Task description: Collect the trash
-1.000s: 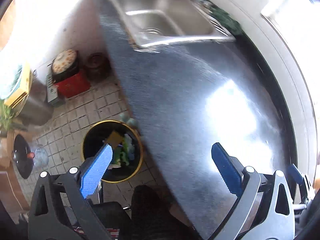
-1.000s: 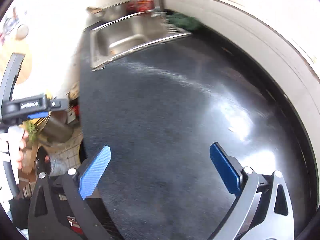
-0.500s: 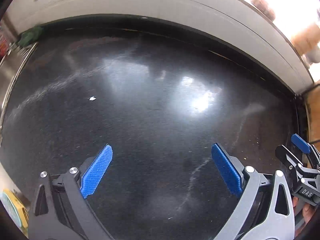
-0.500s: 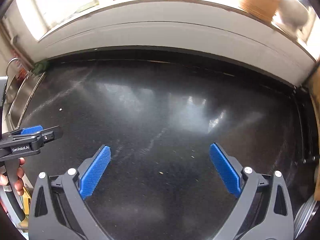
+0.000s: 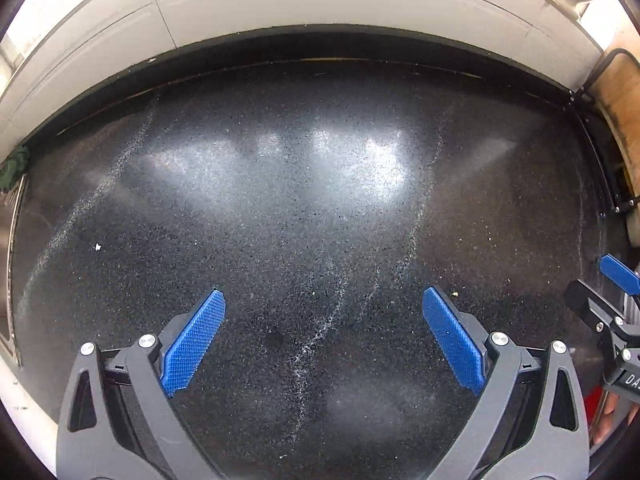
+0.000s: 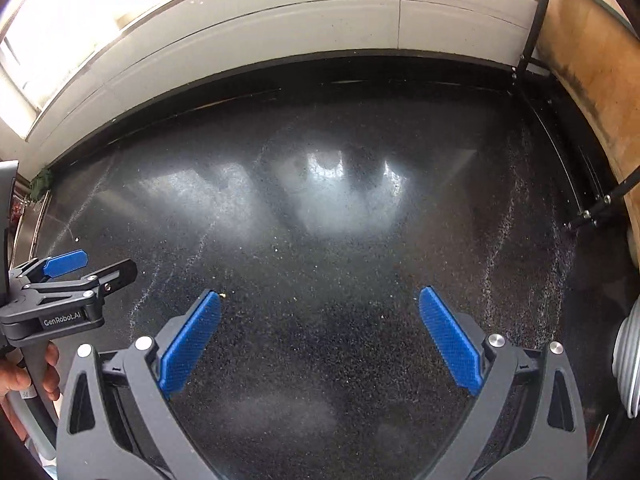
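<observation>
One dark speckled countertop (image 5: 320, 208), seemingly dusty.

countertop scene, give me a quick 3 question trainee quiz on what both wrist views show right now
1. True or false: the left hand-held gripper is shut on a piece of trash.
2. Multiple choice: what lies on the black countertop towards the left of the left wrist view? A) a crushed can B) a small white scrap C) a banana peel
3. Fill in: in the right wrist view, the right hand-held gripper has its jaws ____ above the countertop.

Key: 1 false, it is open and holds nothing; 2 B; 3 open
</observation>
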Motion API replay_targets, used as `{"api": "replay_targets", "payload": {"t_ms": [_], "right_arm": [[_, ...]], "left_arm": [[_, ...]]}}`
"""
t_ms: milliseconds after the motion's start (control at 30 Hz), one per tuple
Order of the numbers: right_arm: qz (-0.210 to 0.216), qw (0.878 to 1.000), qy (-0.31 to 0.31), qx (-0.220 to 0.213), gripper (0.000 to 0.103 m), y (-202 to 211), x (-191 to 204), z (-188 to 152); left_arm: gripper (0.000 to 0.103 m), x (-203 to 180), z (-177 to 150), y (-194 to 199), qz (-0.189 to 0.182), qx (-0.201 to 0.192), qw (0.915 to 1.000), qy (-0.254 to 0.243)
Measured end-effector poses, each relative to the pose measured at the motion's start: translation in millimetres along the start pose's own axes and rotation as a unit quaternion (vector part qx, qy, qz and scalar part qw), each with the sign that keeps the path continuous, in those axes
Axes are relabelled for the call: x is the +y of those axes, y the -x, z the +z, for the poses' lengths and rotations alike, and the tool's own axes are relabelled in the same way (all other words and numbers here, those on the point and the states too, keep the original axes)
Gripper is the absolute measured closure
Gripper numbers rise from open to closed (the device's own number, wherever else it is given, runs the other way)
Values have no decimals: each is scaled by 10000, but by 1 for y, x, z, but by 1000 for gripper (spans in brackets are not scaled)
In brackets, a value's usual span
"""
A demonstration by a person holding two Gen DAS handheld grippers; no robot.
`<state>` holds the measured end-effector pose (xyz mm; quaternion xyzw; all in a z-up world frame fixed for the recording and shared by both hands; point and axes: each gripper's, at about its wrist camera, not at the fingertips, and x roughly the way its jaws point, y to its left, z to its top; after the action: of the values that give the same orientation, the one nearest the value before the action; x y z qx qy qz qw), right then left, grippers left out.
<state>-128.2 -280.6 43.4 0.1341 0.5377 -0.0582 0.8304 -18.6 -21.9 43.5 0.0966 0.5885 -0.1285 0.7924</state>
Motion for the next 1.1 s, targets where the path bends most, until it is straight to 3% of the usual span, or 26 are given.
{"api": "replay_targets", "payload": {"t_ms": [433,1100], "right_arm": [[-67,9997,-208,83,7,-10,4,-8],[-132,9998,-62,167,7,-15,23,-12]], "left_arm": [[7,15,-34,14,196,10,9998,-6],[7,33,-41,-1,157,144,9998,-7]]}}
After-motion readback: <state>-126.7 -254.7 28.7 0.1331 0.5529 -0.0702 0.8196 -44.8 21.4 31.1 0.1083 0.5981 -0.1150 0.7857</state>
